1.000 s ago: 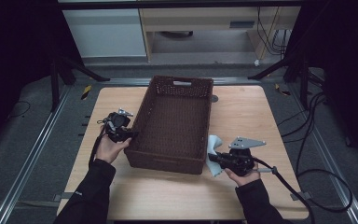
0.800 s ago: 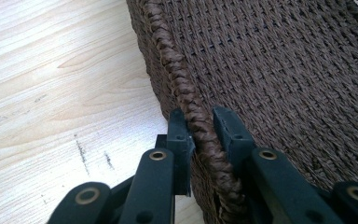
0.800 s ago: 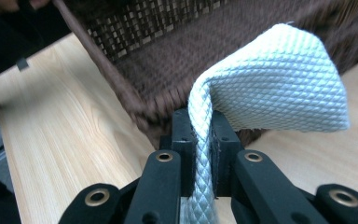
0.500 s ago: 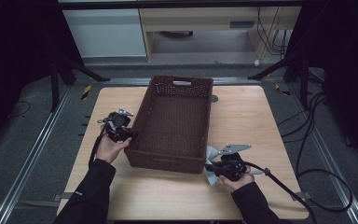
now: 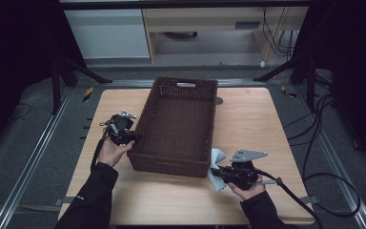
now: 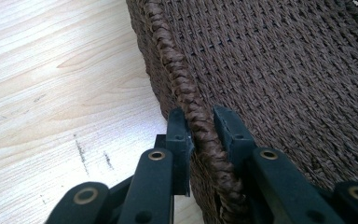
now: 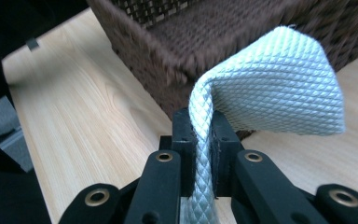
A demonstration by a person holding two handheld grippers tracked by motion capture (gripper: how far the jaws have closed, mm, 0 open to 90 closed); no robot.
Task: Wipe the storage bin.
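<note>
A dark brown woven basket (image 5: 186, 85) stands in the middle of the wooden table (image 5: 252, 119). My left gripper (image 5: 133, 138) is at its left wall near the front corner. In the left gripper view the jaws (image 6: 203, 128) are shut on the braided rim (image 6: 177, 70), one pad outside and one inside the basket. My right gripper (image 5: 215, 171) is by the basket's front right corner, shut on a pale blue textured cloth (image 5: 217, 156). In the right gripper view the cloth (image 7: 279, 88) rises from between the pads (image 7: 200, 126) and folds over to the right, in front of the basket wall (image 7: 191, 42).
Bare tabletop (image 5: 171, 200) lies in front of the basket and to its right. A cable (image 5: 295, 195) trails from the right gripper off the table's right side. A pale cabinet (image 5: 109, 33) and dark stand legs (image 5: 286, 67) are beyond the far edge.
The right hand has shifted slightly toward the near edge with the cloth still in its jaws. The left hand and the basket have stayed put.
</note>
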